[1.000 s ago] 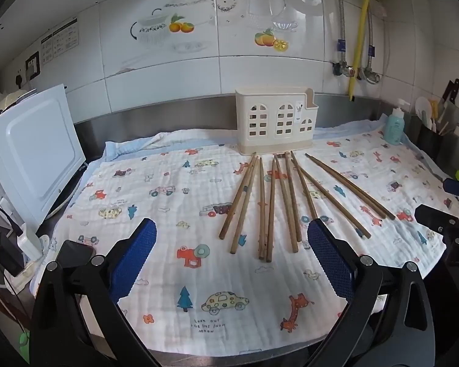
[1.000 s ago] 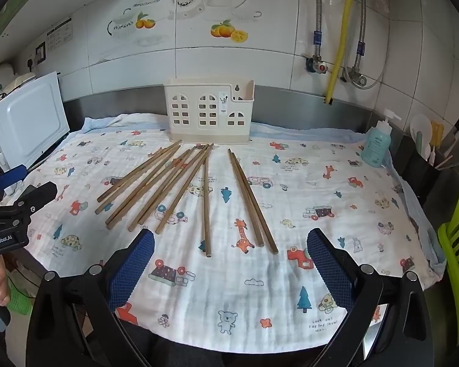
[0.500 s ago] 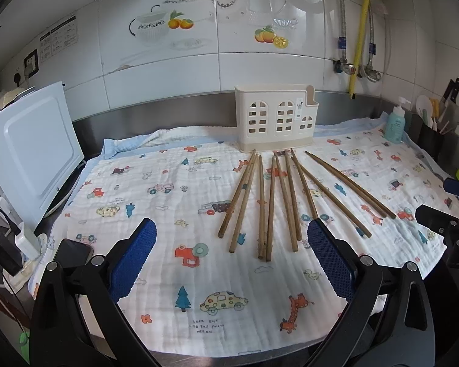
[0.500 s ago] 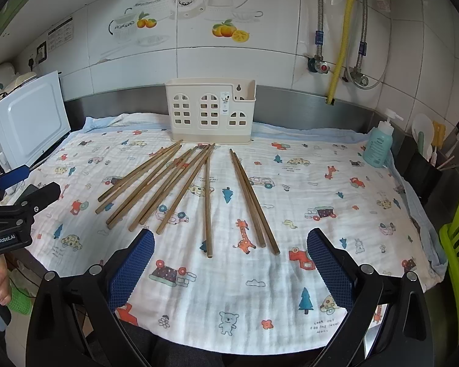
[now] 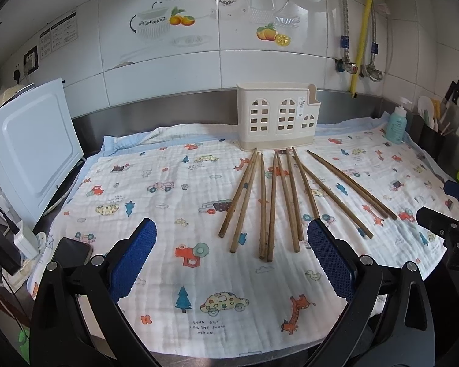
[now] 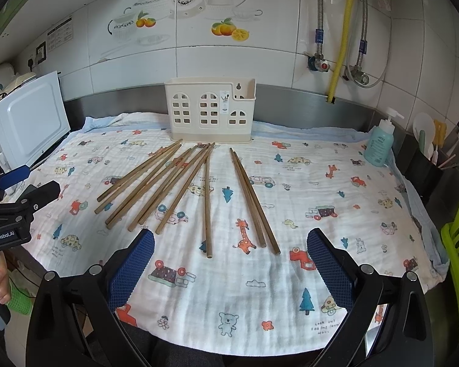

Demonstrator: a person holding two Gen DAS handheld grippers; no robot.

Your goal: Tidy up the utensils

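Chopsticks (image 5: 272,202): brown wooden sticks, about ten, lying flat on printed cloth, fanned out, far tips gathered near holder base, near ends spread toward viewer. Some touch or cross; rightmost pair (image 6: 252,202) lies apart from the rest.
Holder (image 6: 209,108): cream plastic caddy, arched window cutouts, upright at back, looks empty.

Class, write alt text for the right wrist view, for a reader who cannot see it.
Wooden chopsticks lie loose on a cartoon-print cloth in front of a cream utensil holder by the tiled wall. The open right gripper frames the near edge, holding nothing.
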